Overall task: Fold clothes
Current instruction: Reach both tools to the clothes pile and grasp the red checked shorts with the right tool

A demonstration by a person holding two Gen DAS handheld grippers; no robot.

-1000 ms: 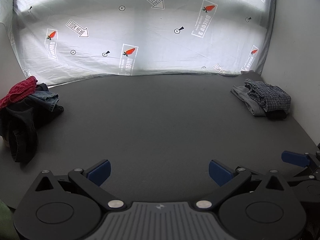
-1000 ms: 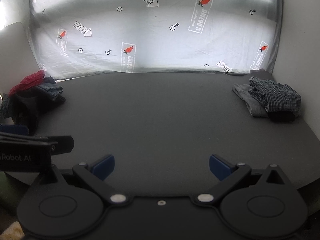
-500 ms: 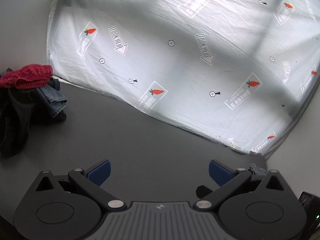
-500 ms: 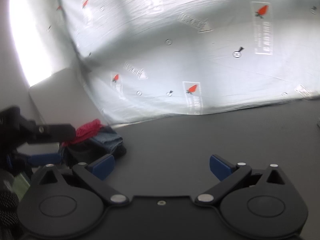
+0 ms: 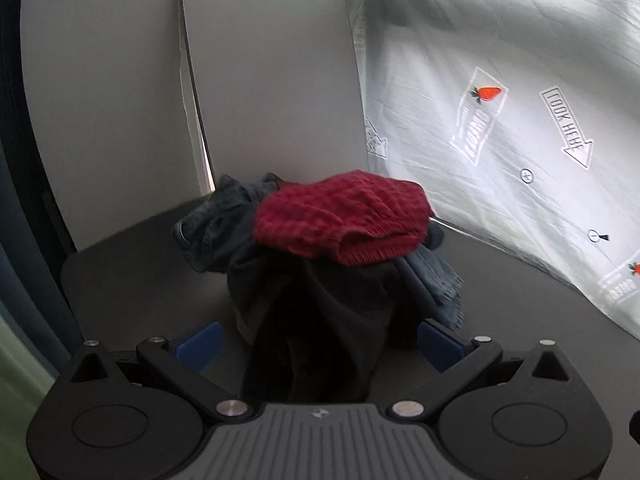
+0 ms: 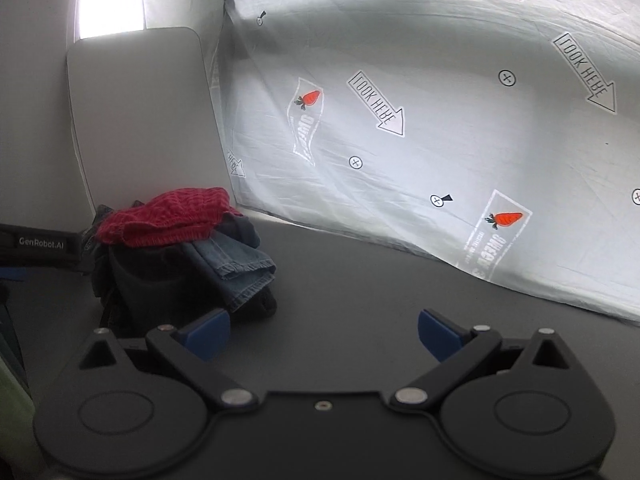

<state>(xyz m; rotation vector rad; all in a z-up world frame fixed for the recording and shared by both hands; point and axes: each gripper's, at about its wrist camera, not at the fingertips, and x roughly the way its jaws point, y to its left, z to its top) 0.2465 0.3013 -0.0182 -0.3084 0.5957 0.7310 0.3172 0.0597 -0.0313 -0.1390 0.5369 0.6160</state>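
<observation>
We see the backdrop sheet [image 6: 440, 128] filling most of the right wrist view: pale, wrinkled, printed with "LOOK HERE" arrows [image 6: 376, 104], carrot logos [image 6: 505, 219] with mirrored lettering we can't read cleanly, and small crosshair marks [image 6: 507, 78]. It also runs down the right side of the left wrist view [image 5: 500, 92].

A dark grey table [image 6: 360, 280] sits below it. Pale rounded panels [image 5: 272, 80] stand behind the table's left corner.

The clothes pile [image 5: 320, 264] sits in that corner, unfolded. A red knit garment [image 5: 340, 216] is on top, denim [image 5: 216, 224] behind and to the side, and a black garment [image 5: 316, 320] hangs down the front. In the right wrist view the same pile [image 6: 176, 252] is at left, red knit [image 6: 168, 216] on top, with a jeans leg [image 6: 236, 264] spilling toward the table centre.

The left gripper [image 5: 318, 342] has its blue pads [image 5: 198, 344] spread wide, either side of the black garment, with nothing clamped. Contact we can't tell.

The right gripper [image 6: 320, 332] is also spread wide over bare table beside the pile, holding nothing.

The left gripper's body [image 6: 40, 244] shows at the left edge of the right wrist view, labelled "GenRobot.AI".
</observation>
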